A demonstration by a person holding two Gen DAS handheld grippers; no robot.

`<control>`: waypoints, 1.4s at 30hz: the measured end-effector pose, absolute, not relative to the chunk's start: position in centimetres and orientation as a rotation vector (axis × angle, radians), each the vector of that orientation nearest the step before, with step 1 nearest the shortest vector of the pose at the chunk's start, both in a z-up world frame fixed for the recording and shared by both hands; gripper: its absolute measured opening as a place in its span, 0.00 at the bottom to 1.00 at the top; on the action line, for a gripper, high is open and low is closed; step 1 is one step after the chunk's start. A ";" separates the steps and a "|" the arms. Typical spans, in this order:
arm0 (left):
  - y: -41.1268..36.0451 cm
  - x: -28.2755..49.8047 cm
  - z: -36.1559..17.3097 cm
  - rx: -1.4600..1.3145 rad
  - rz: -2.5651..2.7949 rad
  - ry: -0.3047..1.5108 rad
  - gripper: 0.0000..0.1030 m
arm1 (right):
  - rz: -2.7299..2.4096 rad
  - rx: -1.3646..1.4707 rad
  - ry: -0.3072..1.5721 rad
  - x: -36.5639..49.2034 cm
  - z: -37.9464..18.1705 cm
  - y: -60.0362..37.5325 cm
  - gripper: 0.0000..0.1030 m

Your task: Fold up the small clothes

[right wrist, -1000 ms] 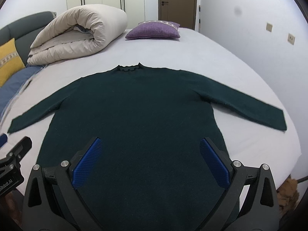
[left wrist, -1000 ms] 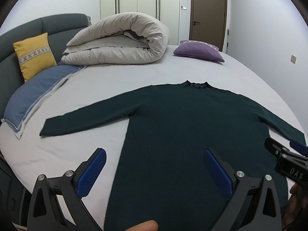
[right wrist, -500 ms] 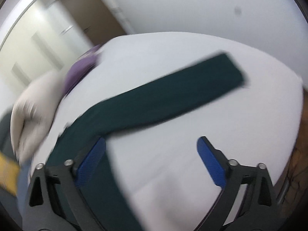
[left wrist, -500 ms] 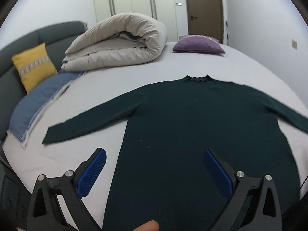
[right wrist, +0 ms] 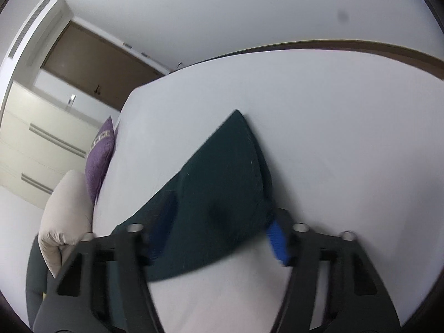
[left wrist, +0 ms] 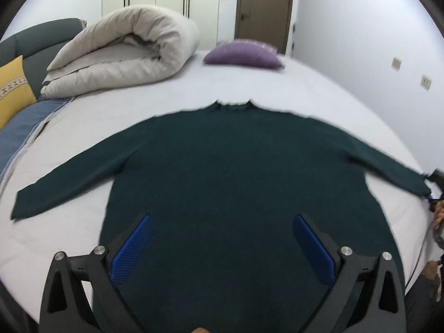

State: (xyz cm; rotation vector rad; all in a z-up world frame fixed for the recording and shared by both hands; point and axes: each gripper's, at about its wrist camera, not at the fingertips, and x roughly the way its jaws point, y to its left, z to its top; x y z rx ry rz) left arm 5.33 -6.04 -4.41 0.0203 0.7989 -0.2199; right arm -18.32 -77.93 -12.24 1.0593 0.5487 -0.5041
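Note:
A dark green long-sleeved sweater [left wrist: 238, 177] lies flat on the white bed [left wrist: 194, 94], both sleeves spread out. My left gripper [left wrist: 222, 247] is open and empty above the sweater's lower body. My right gripper [right wrist: 216, 238] is at the cuff of the right sleeve [right wrist: 222, 183]; its jaws are still apart, with the cuff end lying between the blue pads [right wrist: 277, 241]. The view is blurred. In the left wrist view the right gripper [left wrist: 433, 191] shows at the far right, at the sleeve tip.
A rolled beige duvet [left wrist: 125, 52] and a purple pillow [left wrist: 241, 55] lie at the far end of the bed. A yellow cushion [left wrist: 11, 86] and a blue pillow [left wrist: 19, 127] lie at the left by the grey headboard. The bed edge is close on the right.
My right gripper swung right from over the sweater's body to the right sleeve cuff and its jaws have narrowed around it. My left gripper shifted right, now centred over the sweater's body.

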 end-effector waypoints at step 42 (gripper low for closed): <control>-8.0 18.1 -9.8 -0.388 -0.461 1.023 0.79 | 0.215 0.636 0.806 -4.2 -9.8 -41.9 0.51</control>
